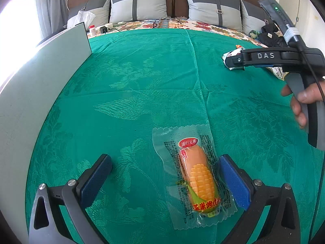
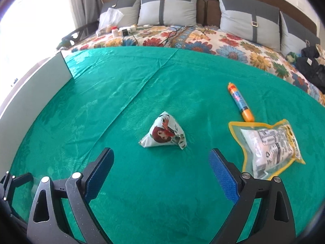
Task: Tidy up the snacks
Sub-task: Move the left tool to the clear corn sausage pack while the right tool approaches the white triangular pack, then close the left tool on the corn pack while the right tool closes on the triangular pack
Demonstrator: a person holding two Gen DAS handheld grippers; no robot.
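From my left wrist view I count 1 snack close in: a clear plastic packet with a corn-printed sausage [image 1: 198,180], lying flat on the green patterned cloth [image 1: 142,77] in the lower centre of the frame. Its red oval label sits at the far end and yellow kernels with a green husk fill the near end; the small print is too fine for me to read. My left gripper [image 1: 165,174] has its jaws spread wide and grips nothing; the packet lies between them, hard against the blue right-hand pad, though I cannot tell if they touch. A pale grey upright panel [image 1: 46,65] runs along the left edge. At the upper right, my right gripper [image 1: 236,61] shows side-on, blocking most of a white packet behind it.

In my right wrist view I count 3 snacks. At centre sits a white pyramid-shaped pouch with a red-haired cartoon figure [image 2: 164,134], just beyond the open jaws of the right gripper, which hold nothing. At upper right lies an orange stick sausage with a blue label [image 2: 240,102]. Below it, its near tip touching or overlapping, is a clear yellow-edged bag of white contents [image 2: 270,148]; its lower corner is hidden behind the right-hand finger. 4 grey pillows line the headboard at the top.
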